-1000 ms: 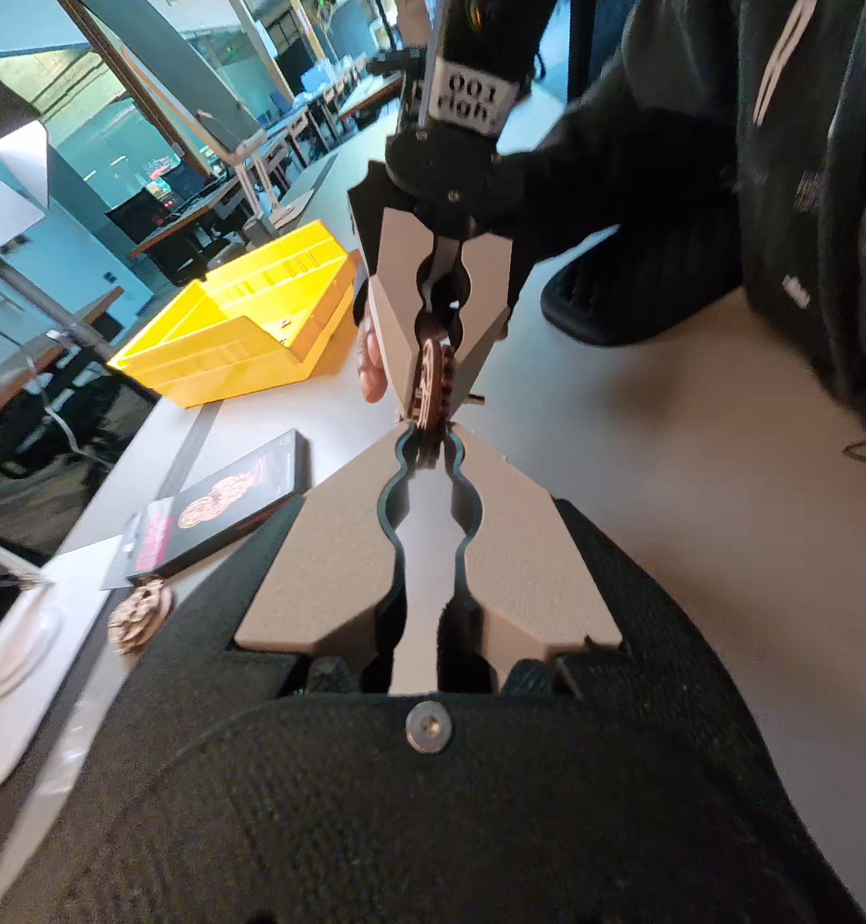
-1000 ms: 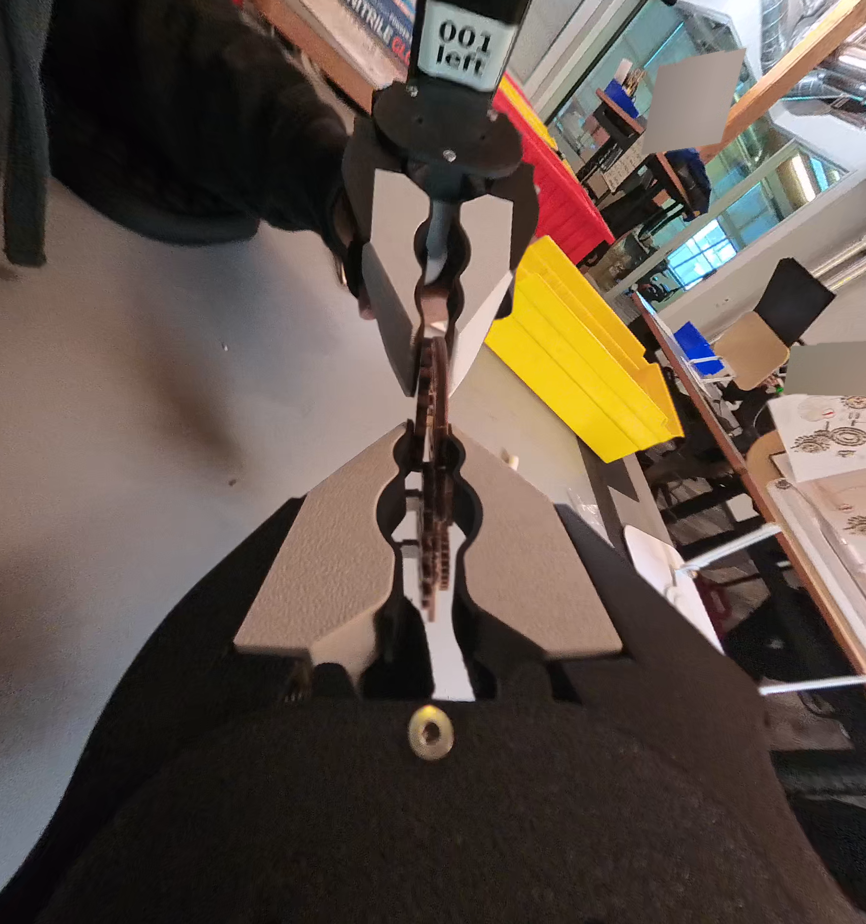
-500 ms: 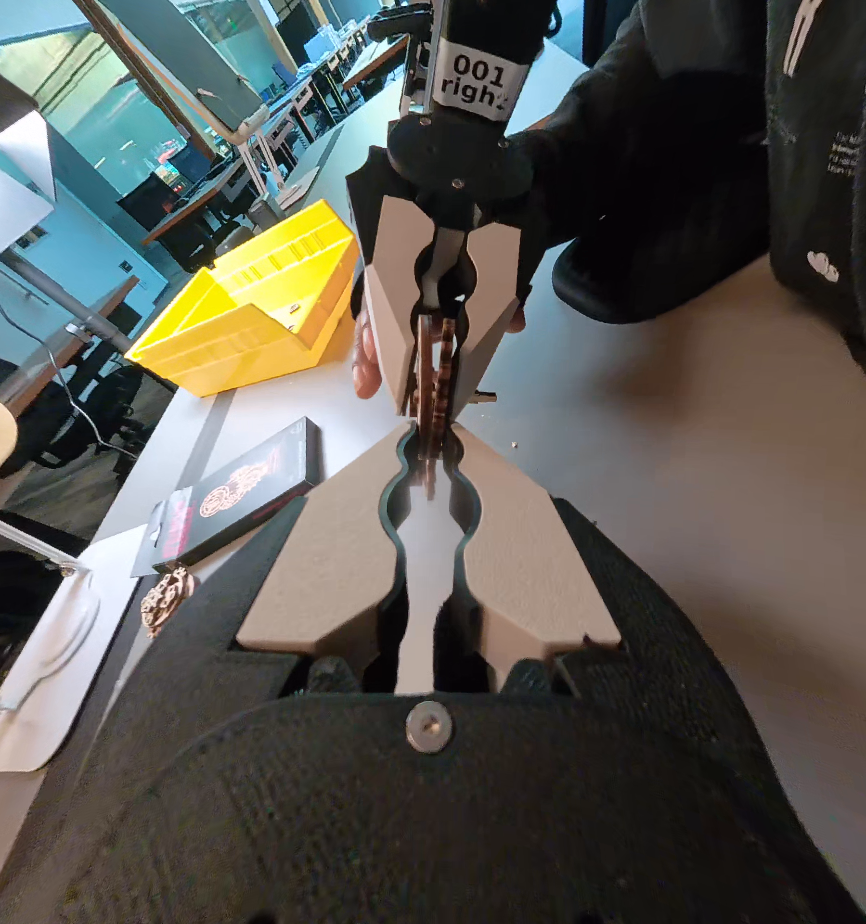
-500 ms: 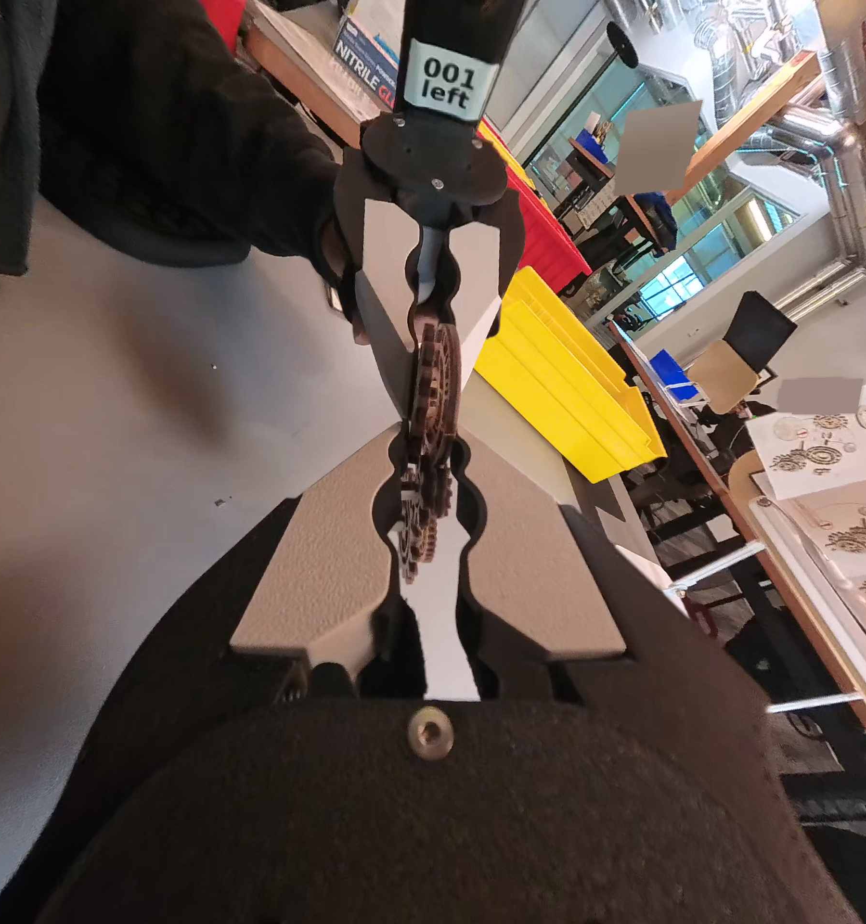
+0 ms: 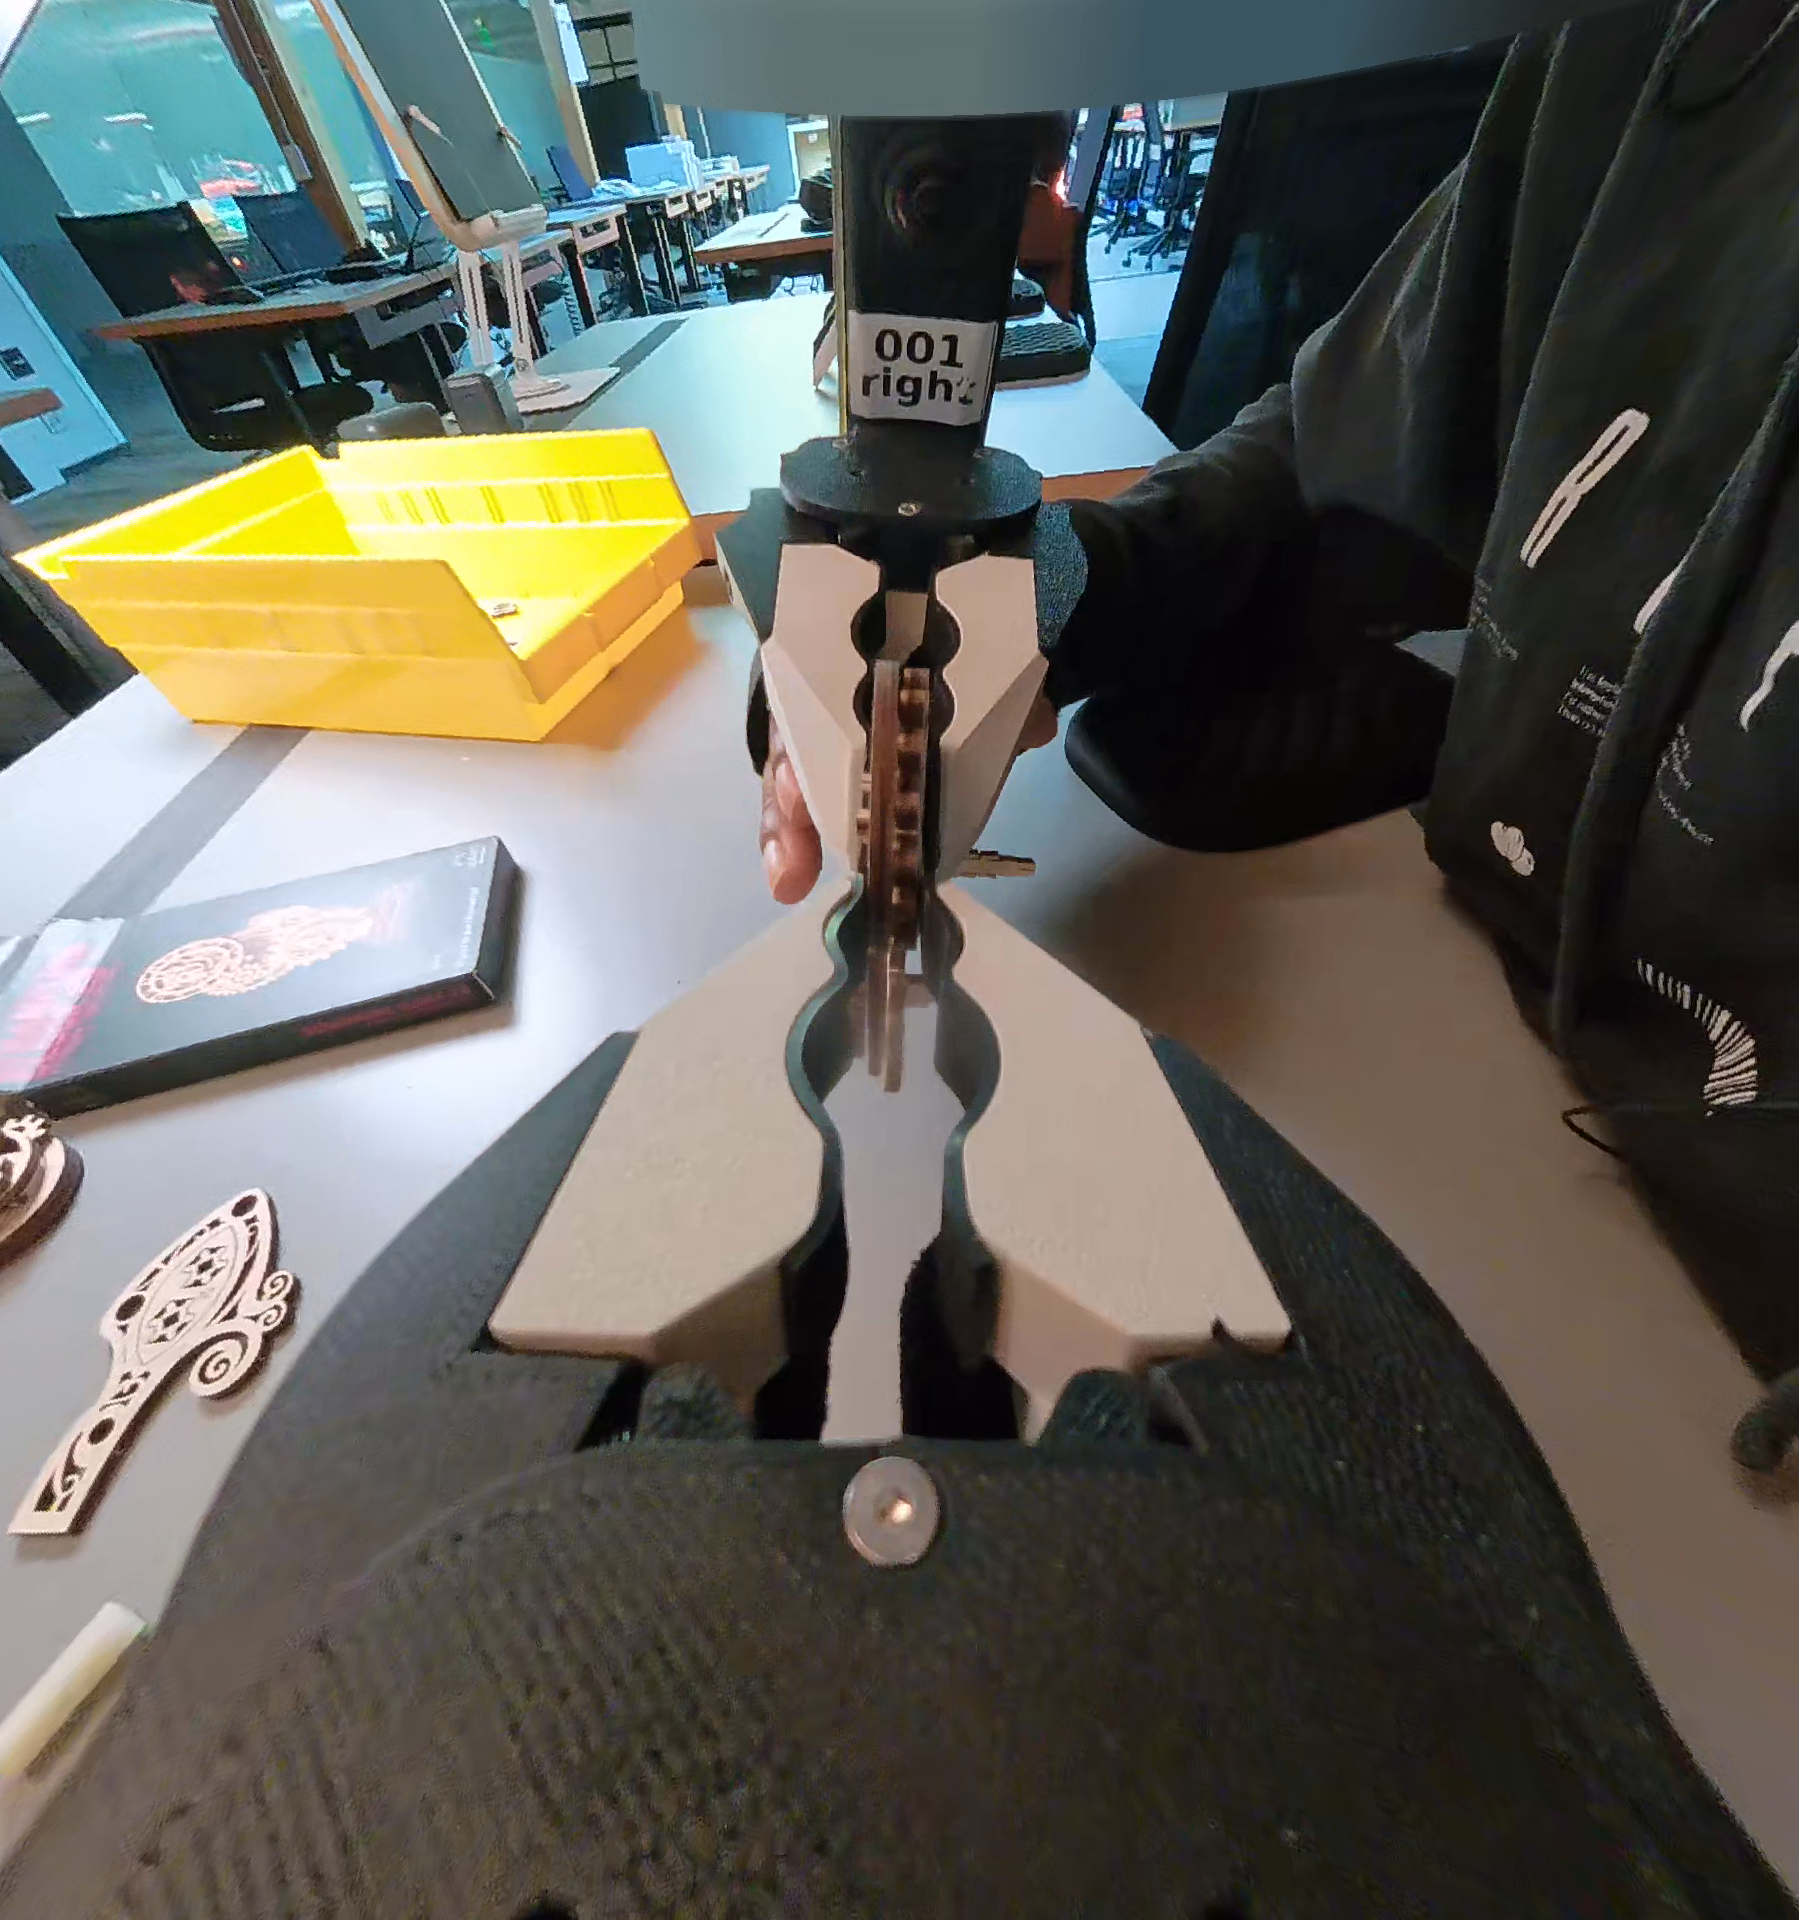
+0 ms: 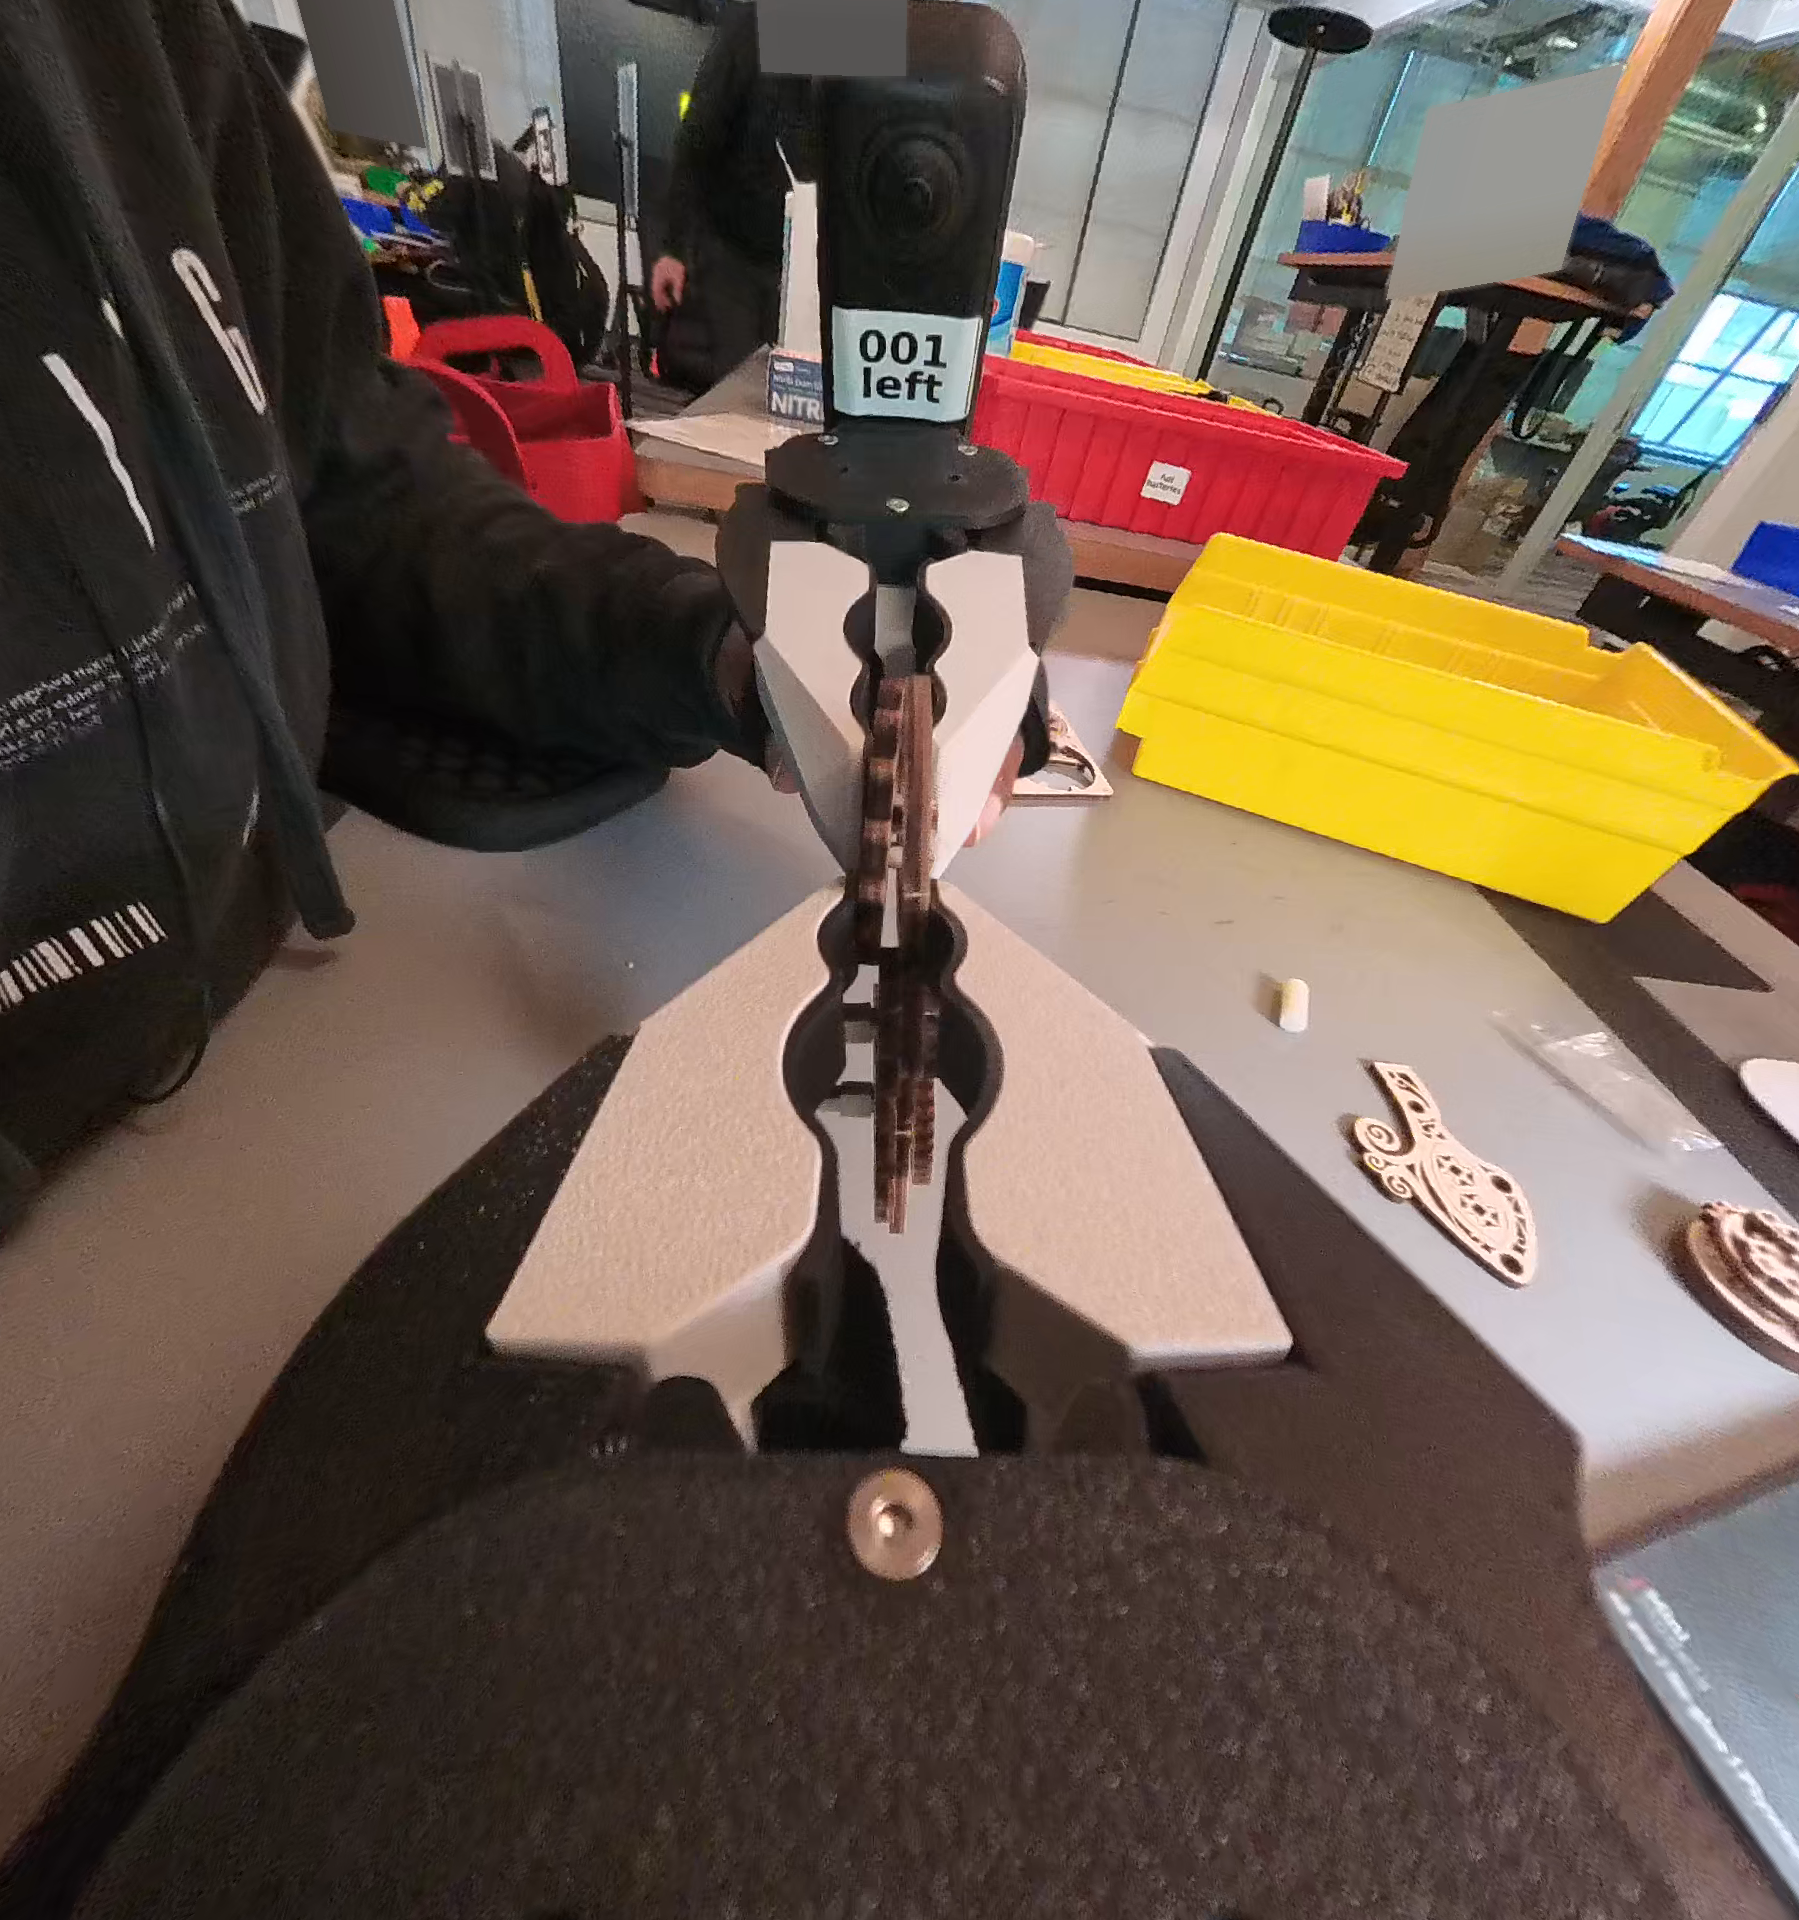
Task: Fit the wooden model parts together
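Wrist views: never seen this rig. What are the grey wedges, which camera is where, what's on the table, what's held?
The grey wedges are the fingers of two handheld grippers; there is no robot arm, a person in a dark hoodie works one in each hand. Each picture comes from a camera on one gripper, looking along its own fingers at the other gripper.

The left gripper and the right gripper meet tip to tip, both shut on the same wooden gear assembly, held edge-on above the grey table.

On the table lie a yellow bin, a black box, a flat ornate wooden piece, a round wooden gear part and a small white peg.
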Demonstrator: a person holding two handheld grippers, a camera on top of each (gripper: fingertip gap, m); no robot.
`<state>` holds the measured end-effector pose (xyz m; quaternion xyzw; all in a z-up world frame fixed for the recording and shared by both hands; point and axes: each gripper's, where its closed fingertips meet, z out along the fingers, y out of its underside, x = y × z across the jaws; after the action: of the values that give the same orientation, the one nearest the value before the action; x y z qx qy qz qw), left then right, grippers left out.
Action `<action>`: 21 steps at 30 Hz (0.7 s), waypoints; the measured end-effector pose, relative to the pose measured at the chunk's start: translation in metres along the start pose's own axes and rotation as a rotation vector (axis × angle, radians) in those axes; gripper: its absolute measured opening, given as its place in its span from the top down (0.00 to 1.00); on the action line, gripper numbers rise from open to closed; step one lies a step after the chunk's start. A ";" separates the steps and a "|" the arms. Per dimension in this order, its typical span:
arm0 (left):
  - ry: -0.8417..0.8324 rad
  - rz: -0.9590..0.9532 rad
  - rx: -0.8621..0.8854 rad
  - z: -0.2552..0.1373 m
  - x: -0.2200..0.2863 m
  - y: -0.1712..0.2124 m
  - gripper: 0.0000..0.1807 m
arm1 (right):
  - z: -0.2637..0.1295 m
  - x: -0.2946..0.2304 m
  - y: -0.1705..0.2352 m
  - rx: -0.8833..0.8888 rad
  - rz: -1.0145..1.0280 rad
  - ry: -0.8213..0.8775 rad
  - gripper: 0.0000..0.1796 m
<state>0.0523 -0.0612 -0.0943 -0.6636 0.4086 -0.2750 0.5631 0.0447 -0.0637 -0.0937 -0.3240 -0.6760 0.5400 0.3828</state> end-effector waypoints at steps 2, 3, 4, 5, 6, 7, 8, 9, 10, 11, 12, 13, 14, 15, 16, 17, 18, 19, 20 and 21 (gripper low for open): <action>-0.005 0.010 -0.004 0.000 0.000 0.001 0.96 | 0.000 0.000 0.001 -0.008 -0.010 0.006 0.95; -0.007 0.016 -0.002 0.000 0.000 0.002 0.96 | 0.001 0.000 0.002 -0.016 -0.021 0.012 0.95; -0.007 0.022 0.004 0.000 -0.001 0.002 0.96 | 0.001 0.000 0.002 -0.024 -0.038 0.021 0.95; -0.010 0.036 0.014 0.000 -0.001 0.002 0.96 | 0.001 0.001 0.002 -0.035 -0.062 0.034 0.96; -0.013 0.053 0.022 -0.001 -0.001 0.003 0.96 | 0.002 0.001 0.002 -0.050 -0.093 0.046 0.96; -0.009 0.064 0.027 -0.001 0.000 0.004 0.96 | 0.002 0.000 0.003 -0.067 -0.124 0.052 0.96; -0.002 0.064 0.034 -0.001 0.000 0.004 0.96 | 0.002 0.000 0.003 -0.080 -0.145 0.053 0.96; 0.004 0.054 0.044 -0.001 0.000 0.005 0.96 | 0.003 0.000 0.003 -0.090 -0.154 0.058 0.96; 0.010 0.042 0.055 -0.001 0.000 0.005 0.96 | 0.003 0.000 0.003 -0.097 -0.154 0.060 0.96; 0.013 0.026 0.058 -0.001 -0.002 0.007 0.96 | 0.003 0.000 0.005 -0.110 -0.149 0.063 0.96; 0.013 0.007 0.048 -0.001 -0.004 0.010 0.95 | 0.004 0.002 0.007 -0.138 -0.146 0.070 0.96; 0.015 -0.013 0.030 -0.001 -0.005 0.014 0.95 | 0.005 0.003 0.011 -0.172 -0.157 0.077 0.96; 0.011 -0.028 0.014 -0.001 -0.007 0.017 0.94 | 0.005 0.005 0.013 -0.209 -0.178 0.087 0.96; 0.006 -0.031 0.008 -0.002 -0.008 0.017 0.92 | 0.005 0.006 0.017 -0.255 -0.199 0.094 0.95; -0.005 -0.022 0.003 -0.002 -0.009 0.016 0.91 | 0.005 0.008 0.022 -0.310 -0.213 0.099 0.96; -0.016 -0.007 -0.012 -0.002 -0.010 0.017 0.91 | 0.005 0.009 0.026 -0.362 -0.228 0.102 0.96; -0.022 0.007 -0.035 -0.001 -0.010 0.019 0.92 | 0.005 0.010 0.030 -0.398 -0.244 0.100 0.96; -0.030 0.013 -0.061 0.000 -0.010 0.023 0.94 | 0.005 0.010 0.033 -0.432 -0.250 0.098 0.96; -0.041 0.009 -0.080 0.001 -0.012 0.027 0.95 | 0.004 0.011 0.036 -0.467 -0.246 0.099 0.96; -0.040 -0.004 -0.077 0.002 -0.012 0.028 0.95 | 0.004 0.012 0.038 -0.488 -0.241 0.096 0.96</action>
<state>0.0409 -0.0506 -0.1209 -0.6910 0.4062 -0.2470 0.5445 0.0362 -0.0475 -0.1296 -0.3492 -0.8007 0.2958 0.3866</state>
